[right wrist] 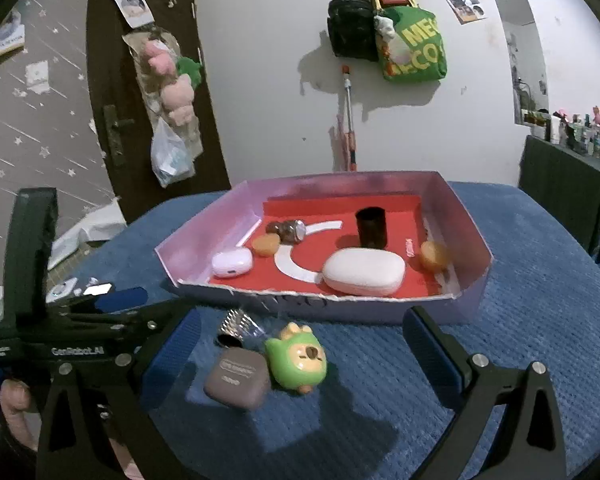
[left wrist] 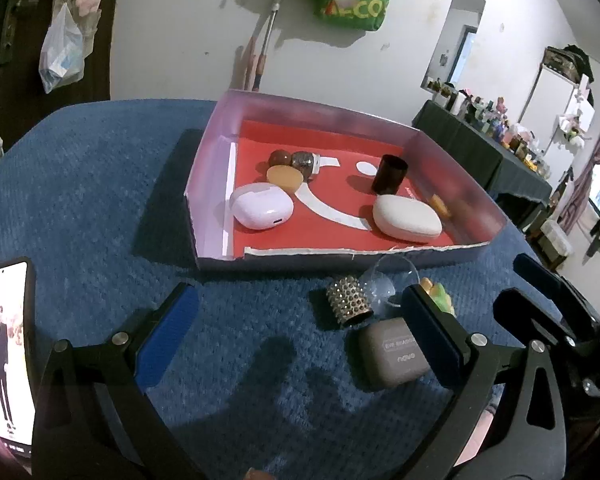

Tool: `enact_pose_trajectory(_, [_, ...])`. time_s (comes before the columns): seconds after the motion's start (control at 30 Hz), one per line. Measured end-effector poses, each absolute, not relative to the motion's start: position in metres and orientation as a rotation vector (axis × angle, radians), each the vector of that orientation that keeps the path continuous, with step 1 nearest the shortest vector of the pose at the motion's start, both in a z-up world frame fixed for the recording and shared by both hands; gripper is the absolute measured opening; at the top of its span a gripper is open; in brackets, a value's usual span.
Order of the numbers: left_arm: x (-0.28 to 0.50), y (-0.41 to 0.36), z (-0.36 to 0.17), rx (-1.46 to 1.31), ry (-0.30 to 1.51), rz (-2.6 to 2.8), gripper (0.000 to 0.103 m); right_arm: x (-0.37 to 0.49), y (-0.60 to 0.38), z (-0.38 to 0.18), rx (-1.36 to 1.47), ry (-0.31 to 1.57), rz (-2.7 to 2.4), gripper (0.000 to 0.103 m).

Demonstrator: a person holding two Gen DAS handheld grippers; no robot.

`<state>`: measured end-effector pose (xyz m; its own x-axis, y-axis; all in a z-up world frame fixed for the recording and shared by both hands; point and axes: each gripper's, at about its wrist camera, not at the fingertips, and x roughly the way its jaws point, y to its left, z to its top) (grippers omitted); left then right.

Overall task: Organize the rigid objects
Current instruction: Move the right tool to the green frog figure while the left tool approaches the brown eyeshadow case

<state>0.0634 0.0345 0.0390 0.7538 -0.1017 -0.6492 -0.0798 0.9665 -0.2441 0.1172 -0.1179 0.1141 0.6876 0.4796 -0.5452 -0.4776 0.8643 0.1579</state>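
Both grippers are wide open with nothing in them: your right gripper (right wrist: 304, 360) hangs low over the blue cloth with the last loose items between its fingers, and your left gripper (left wrist: 300, 336) sits just beside it on the left, its right pad just beside or touching the grey earbud case (left wrist: 392, 354), I can't tell which. Still outside the tray: that grey case, the green animal figurine (right wrist: 298, 362) touching its right side, and behind them a studded metal cap (left wrist: 348, 300) lying on its side next to a clear glass piece (left wrist: 388, 280). All four are clustered tight, just in front of the shallow pink cardboard tray (right wrist: 466, 216). Already inside on the red liner: white earbud case (right wrist: 232, 264), large white oval case (right wrist: 364, 272), black cylinder (right wrist: 372, 228) upright, two amber discs, a couple of brown round pieces at the back. So I'd call it past halfway, with a pick step in hand. Next move, my read: take the figurine with your right, since it's nearest centre of those fingers. Come straight down, close across its narrow width, and watch you don't nudge the grey case. Free floor in the tray is front centre, between the two white cases. The phone (left wrist: 6, 352) at far left isn't in play.
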Motion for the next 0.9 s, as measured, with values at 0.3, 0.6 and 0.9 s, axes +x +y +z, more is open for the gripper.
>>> enact_pose_trajectory(0.3, [0.06, 0.027, 0.029, -0.243, 0.754, -0.017, 0.103, 0.114, -0.113, 0.104, -0.032, 0.654, 0.531, 0.103])
enact_pose_trajectory(0.6, [0.058, 0.028, 0.023, -0.265, 0.777, -0.015, 0.103, 0.125, -0.122, 0.089, -0.033, 0.732, 0.474, 0.077])
enact_pose_trajectory(0.9, [0.054, 0.002, 0.023, -0.233, 0.789, -0.106, 0.103, 0.14, -0.15, 0.08, 0.087, 0.795, 0.482, 0.072])
